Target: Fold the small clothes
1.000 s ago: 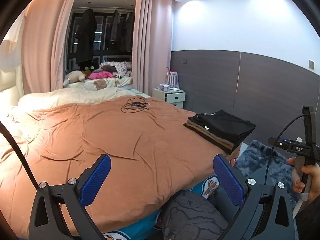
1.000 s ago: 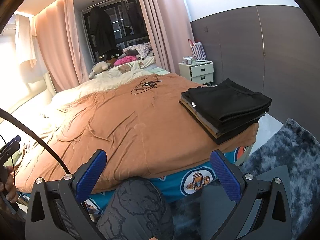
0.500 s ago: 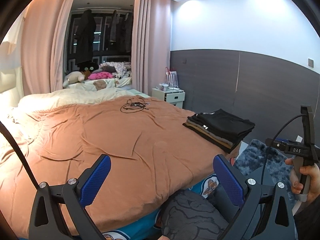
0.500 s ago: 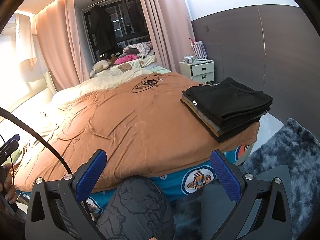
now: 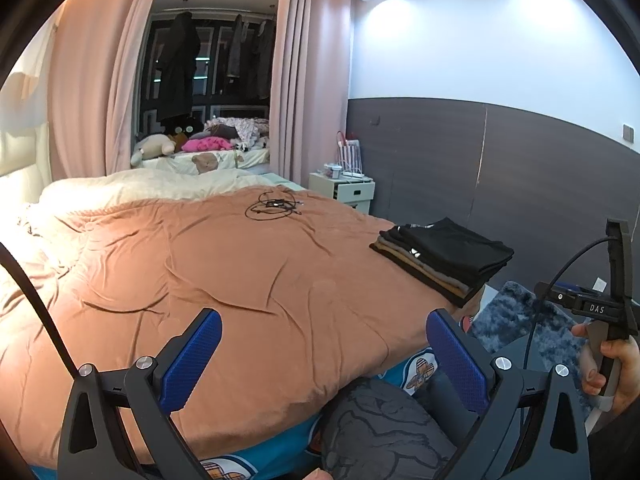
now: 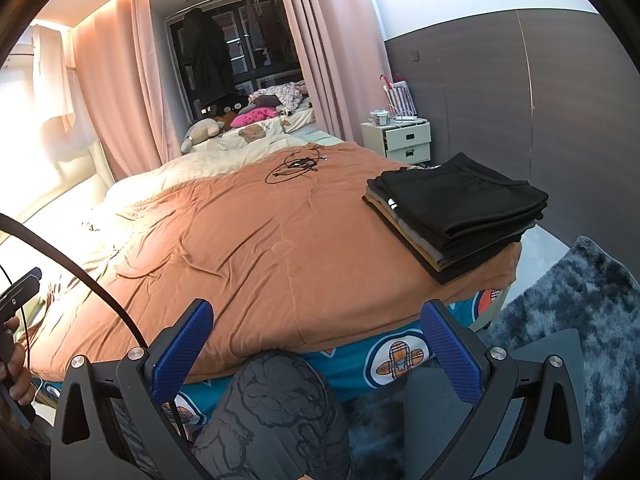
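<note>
A stack of folded dark clothes point(image 5: 444, 260) lies on the right corner of the bed's orange blanket point(image 5: 240, 280); it also shows in the right wrist view point(image 6: 456, 212). My left gripper point(image 5: 320, 360) is open and empty, held above the bed's near edge. My right gripper point(image 6: 316, 352) is open and empty, also over the near edge, left of the stack. No loose garment shows on the blanket.
A tangle of black cable point(image 5: 272, 208) lies at the far side of the blanket. A white nightstand point(image 6: 404, 140) stands by the dark wall. A blue-grey shaggy rug point(image 6: 560, 312) covers the floor to the right. The person's patterned knee point(image 6: 276, 408) is below the grippers.
Both grippers have drawn back slightly and risen a little; the stack looks a bit farther away. Both stay open and empty.
</note>
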Motion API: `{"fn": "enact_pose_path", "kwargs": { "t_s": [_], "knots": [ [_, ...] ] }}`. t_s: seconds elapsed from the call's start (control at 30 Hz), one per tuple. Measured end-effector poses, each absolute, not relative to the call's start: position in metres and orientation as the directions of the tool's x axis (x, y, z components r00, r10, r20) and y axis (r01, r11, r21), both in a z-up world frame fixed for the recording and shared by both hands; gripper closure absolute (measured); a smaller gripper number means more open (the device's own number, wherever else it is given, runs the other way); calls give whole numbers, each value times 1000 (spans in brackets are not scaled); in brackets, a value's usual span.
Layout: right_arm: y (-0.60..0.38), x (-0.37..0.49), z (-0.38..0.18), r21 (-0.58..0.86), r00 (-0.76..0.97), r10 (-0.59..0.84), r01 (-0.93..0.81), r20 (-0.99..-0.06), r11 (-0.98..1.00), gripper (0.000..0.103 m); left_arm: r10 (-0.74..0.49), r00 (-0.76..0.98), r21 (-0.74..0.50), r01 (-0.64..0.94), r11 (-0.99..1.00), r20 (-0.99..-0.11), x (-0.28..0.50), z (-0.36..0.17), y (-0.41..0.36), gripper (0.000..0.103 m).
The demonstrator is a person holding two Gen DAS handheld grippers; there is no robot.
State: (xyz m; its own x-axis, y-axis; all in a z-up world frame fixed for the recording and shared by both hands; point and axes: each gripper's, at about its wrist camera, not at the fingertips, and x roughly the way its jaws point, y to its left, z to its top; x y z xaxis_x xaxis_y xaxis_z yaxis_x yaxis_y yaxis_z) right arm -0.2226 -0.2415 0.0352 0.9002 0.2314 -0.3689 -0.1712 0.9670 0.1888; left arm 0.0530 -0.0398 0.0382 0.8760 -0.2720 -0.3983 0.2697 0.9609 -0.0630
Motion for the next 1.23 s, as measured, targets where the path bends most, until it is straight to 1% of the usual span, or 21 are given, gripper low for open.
{"fn": "enact_pose_path", "kwargs": {
  "t_s": [1.07,1.23],
  "knots": [
    [-231,-224,37,173,899,216,-160,-381,972,0,-252,888,-77,241,967,-384,47,38,-34,0],
    [-233,-223,35,159,901,219,-170,-375,973,0,-237,888,-75,226,971,-395,49,38,-36,0]
  ]
}}
